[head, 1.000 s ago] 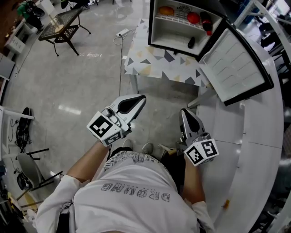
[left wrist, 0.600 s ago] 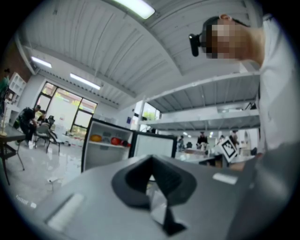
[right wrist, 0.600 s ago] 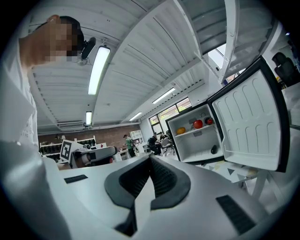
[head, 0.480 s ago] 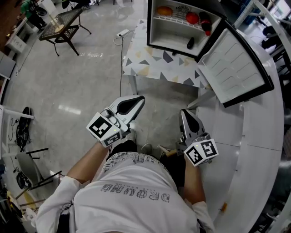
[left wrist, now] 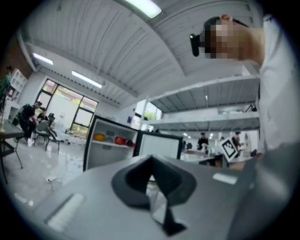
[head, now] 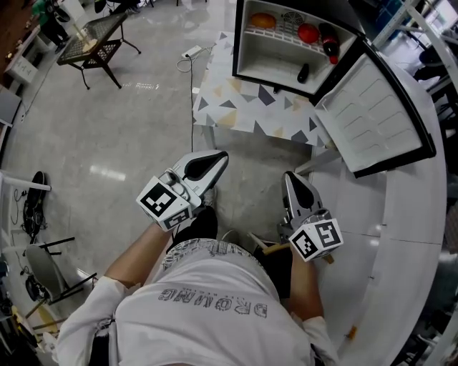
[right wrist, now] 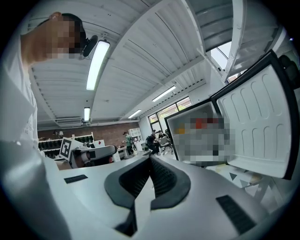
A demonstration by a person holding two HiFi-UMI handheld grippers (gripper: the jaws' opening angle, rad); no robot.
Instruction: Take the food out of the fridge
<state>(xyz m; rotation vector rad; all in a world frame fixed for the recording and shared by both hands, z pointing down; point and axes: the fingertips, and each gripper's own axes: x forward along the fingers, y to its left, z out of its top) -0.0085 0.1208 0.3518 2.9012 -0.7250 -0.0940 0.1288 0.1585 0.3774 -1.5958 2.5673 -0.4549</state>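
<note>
We see left gripper [head: 222, 154], right gripper [head: 288, 176]: grey jaws pinched together, empty. Boxy white fridge [head: 247, 44] at 1 o'clock, door [head: 372, 107] open; round orange food [head: 262, 19], red food [head: 308, 32] inside.

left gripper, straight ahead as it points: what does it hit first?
Probably the open fridge door, directly beyond the left gripper in its own view. Nothing nearer shows; the table edge might come first, height unclear.

Triangle-patterned table [head: 243, 107] under an open fridge [head: 272, 63], orange food [head: 262, 20] and red food [head: 308, 32] on its shelf [head: 280, 33]
</note>
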